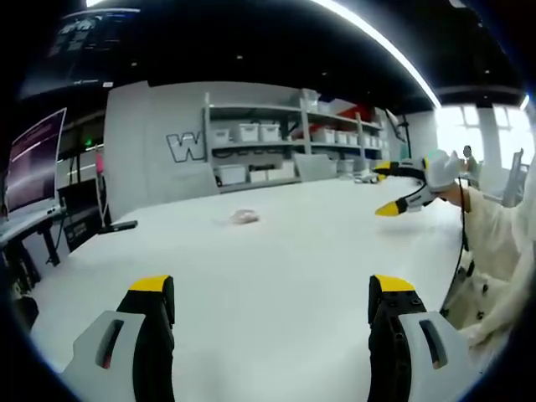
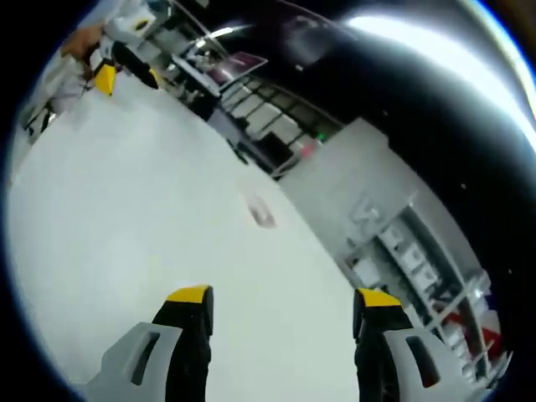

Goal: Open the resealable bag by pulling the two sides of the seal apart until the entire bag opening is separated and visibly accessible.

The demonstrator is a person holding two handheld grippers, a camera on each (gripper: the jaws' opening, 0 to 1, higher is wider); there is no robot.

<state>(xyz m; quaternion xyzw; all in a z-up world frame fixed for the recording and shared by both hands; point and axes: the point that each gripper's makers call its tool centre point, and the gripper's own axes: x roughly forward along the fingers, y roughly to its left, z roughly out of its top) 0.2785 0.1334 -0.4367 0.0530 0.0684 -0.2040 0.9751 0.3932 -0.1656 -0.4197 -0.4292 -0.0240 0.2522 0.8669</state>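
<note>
A small clear resealable bag (image 1: 244, 218) with something pinkish in it lies flat on the white table (image 1: 276, 276), far from both grippers. My left gripper (image 1: 272, 289) hovers open over the near part of the table, nothing between its yellow-tipped jaws. In the left gripper view my right gripper (image 1: 392, 189) appears at the right, held up in a person's hand, jaws apart. The right gripper view is strongly rolled: my right gripper (image 2: 283, 297) stands open above the table, the bag (image 2: 260, 211) lies ahead of it, and the left gripper (image 2: 124, 74) shows at the top left.
Shelving with white bins (image 1: 276, 142) lines the back wall behind the table. A dark monitor (image 1: 33, 163) and desk stand at the left. A person in a pale sleeve (image 1: 494, 243) is at the right edge. Bright windows (image 1: 481, 134) lie beyond.
</note>
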